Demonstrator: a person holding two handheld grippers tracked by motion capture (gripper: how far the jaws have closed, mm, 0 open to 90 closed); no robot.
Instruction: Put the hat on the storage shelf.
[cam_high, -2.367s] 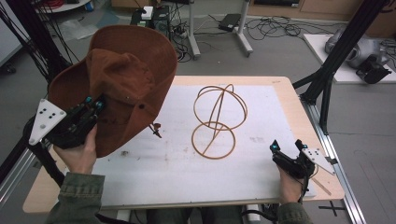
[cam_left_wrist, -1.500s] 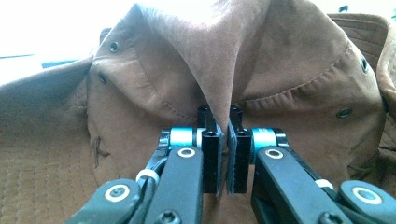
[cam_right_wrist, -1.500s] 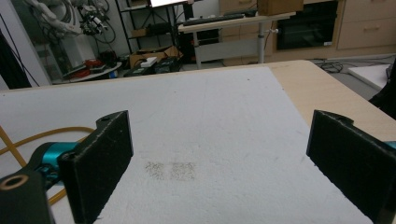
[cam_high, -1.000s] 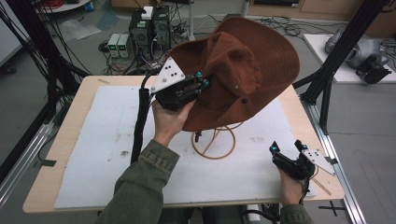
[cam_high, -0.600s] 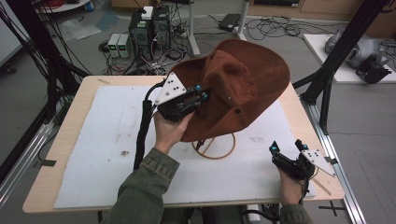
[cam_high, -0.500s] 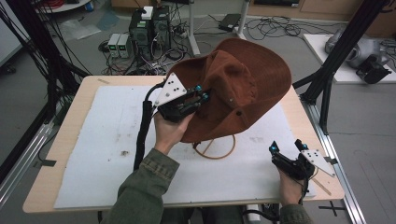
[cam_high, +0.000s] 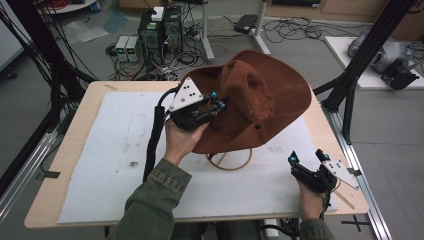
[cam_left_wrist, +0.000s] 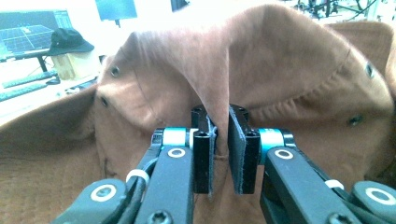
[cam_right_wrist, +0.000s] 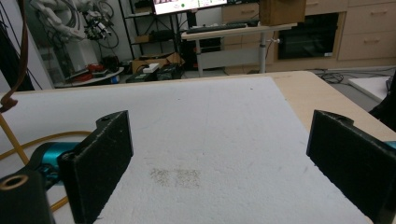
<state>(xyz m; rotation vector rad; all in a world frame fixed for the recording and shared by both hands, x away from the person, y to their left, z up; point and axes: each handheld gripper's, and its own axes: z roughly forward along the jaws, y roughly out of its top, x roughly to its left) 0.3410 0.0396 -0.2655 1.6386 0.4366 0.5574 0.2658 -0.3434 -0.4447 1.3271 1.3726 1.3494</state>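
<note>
The brown hat (cam_high: 255, 105) is set on the wire stand (cam_high: 231, 161) at the counter (cam_high: 80, 125) centre, but not yet released: a fold of its crown is between the left gripper (cam_left_wrist: 220, 135) jaws, which have just been opening slightly. The right gripper (cam_high: 310, 161) is held wide, empty, over the counter

We count 1 brown hat (cam_high: 260, 100), 1 wire stand (cam_high: 231, 161) beneath it, 1 white mat (cam_high: 120, 150) and 1 wooden table (cam_high: 85, 100). We see 2 grippers, the left gripper (cam_high: 216, 102) and the right gripper (cam_high: 307, 159). On the floor beyond, perhaps 4 boxes (cam_high: 150, 37); the clutter blurs them.
</note>
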